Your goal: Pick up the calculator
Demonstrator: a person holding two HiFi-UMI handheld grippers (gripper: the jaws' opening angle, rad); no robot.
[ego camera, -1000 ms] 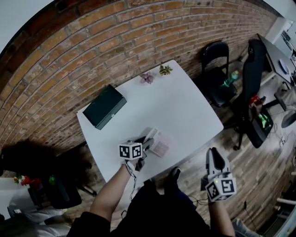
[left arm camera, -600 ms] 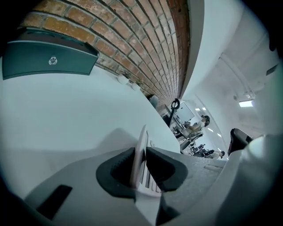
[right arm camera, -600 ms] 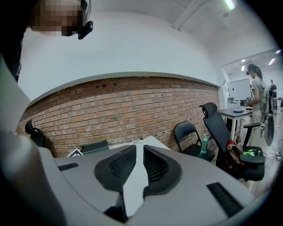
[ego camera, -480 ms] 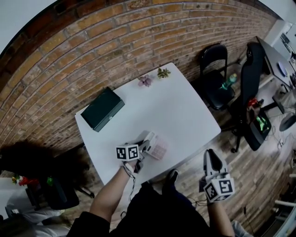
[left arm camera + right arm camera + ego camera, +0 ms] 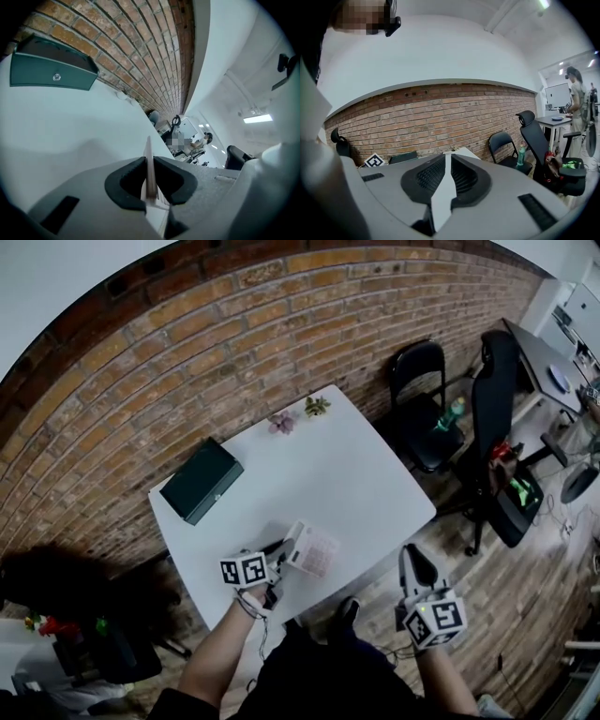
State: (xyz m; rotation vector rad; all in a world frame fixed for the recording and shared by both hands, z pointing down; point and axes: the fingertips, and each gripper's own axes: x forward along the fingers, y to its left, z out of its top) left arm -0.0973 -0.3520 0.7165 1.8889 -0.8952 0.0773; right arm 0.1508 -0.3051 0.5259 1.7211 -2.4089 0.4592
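Note:
The calculator, pale with pinkish keys, is near the front edge of the white table. My left gripper is shut on its near edge and holds it a little off the tabletop. In the left gripper view the calculator shows edge-on as a thin slab pinched between the black pads. My right gripper hangs off the table's front right, over the wooden floor. Its jaws are closing, almost together, with nothing between them in the right gripper view.
A dark green box lies at the table's back left, also in the left gripper view. Two small flower sprigs sit at the far edge by the brick wall. A black folding chair and an office chair stand to the right.
My left gripper has shut on the calculator and lifted it slightly off the table. The right gripper has stayed in place beside the table.

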